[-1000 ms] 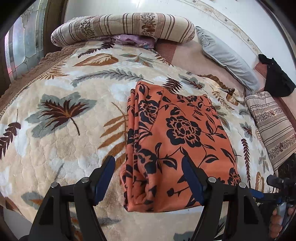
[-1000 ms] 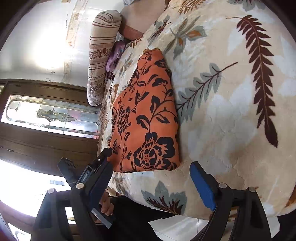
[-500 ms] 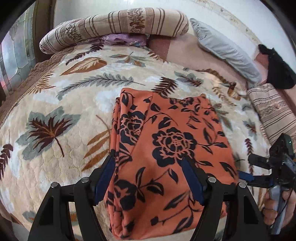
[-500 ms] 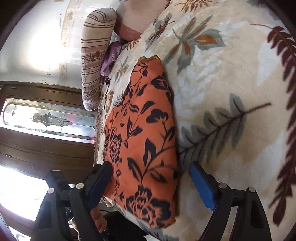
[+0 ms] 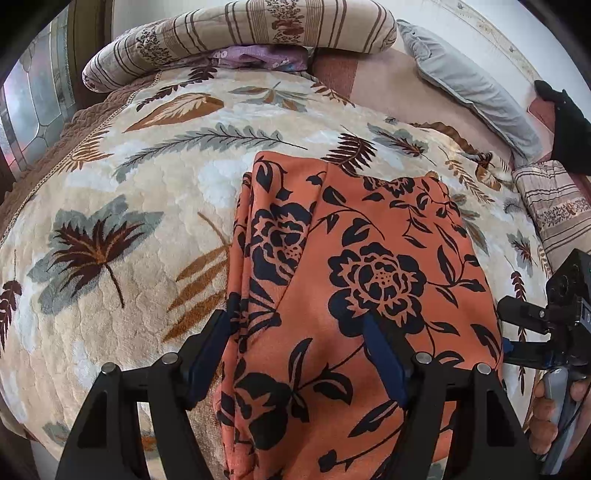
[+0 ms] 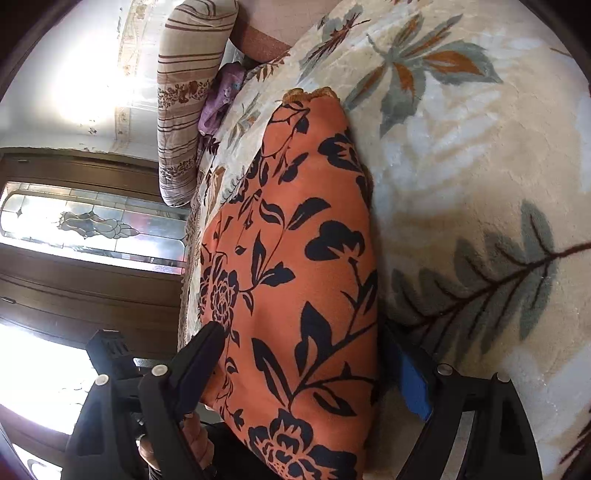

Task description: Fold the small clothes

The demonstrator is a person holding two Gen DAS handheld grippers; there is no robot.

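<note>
An orange garment with a black flower print lies folded flat on the leaf-patterned blanket. My left gripper is open, its jaws straddling the garment's near left part, just above the cloth. In the right wrist view the same garment lies between the jaws of my open right gripper, at its near right edge. The right gripper also shows in the left wrist view, at the garment's right side. Neither gripper holds the cloth.
A striped bolster and a purple cloth lie at the bed's far end. A grey pillow, a black item and a striped cushion are at the right. A stained-glass door stands beside the bed.
Both grippers have moved forward over the garment, from off its near edge to straddling it. Both stay open. The garment has not moved.
</note>
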